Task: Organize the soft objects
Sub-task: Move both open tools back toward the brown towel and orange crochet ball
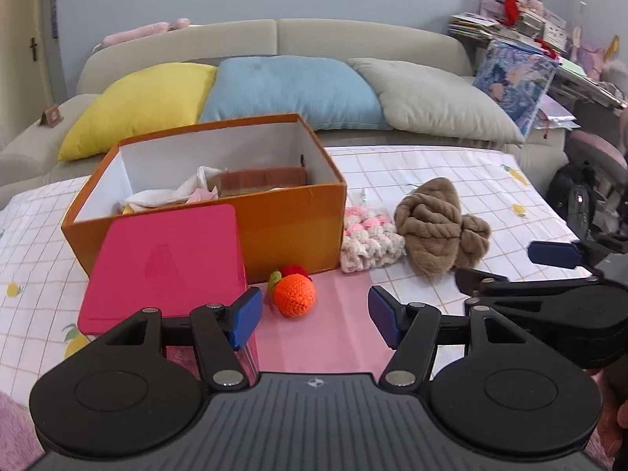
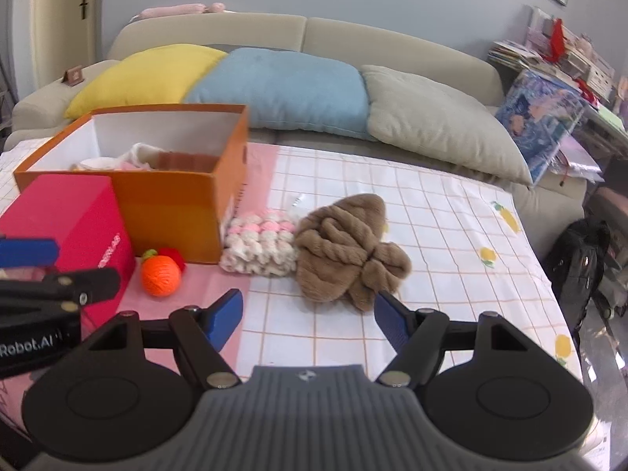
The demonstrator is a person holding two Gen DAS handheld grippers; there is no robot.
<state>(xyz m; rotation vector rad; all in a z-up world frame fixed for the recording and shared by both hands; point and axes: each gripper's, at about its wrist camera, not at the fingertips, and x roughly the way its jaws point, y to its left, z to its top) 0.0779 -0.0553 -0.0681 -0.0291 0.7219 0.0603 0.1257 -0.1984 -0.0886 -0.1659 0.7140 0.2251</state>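
Note:
An open orange box [image 1: 290, 231] [image 2: 172, 212] stands on the checked tablecloth with white and pink cloth inside. In front of it lie a crocheted orange ball [image 1: 293, 295] [image 2: 161, 276] and a small red one [image 1: 292, 271]. To the right rest a pink-and-white knitted piece [image 1: 369, 241] [image 2: 261, 245] and a brown plush bundle [image 1: 435, 227] [image 2: 345, 247]. My left gripper [image 1: 316, 320] is open just short of the orange ball, nothing between its pads. My right gripper [image 2: 308, 316] is open in front of the brown bundle, empty.
A closed pink box [image 1: 165, 267] [image 2: 66, 216] sits left of the orange box. Behind the table is a beige sofa [image 1: 353, 39] with yellow, blue and grey cushions. Cluttered shelves [image 1: 530, 27] and a dark bag [image 2: 581, 263] stand at the right.

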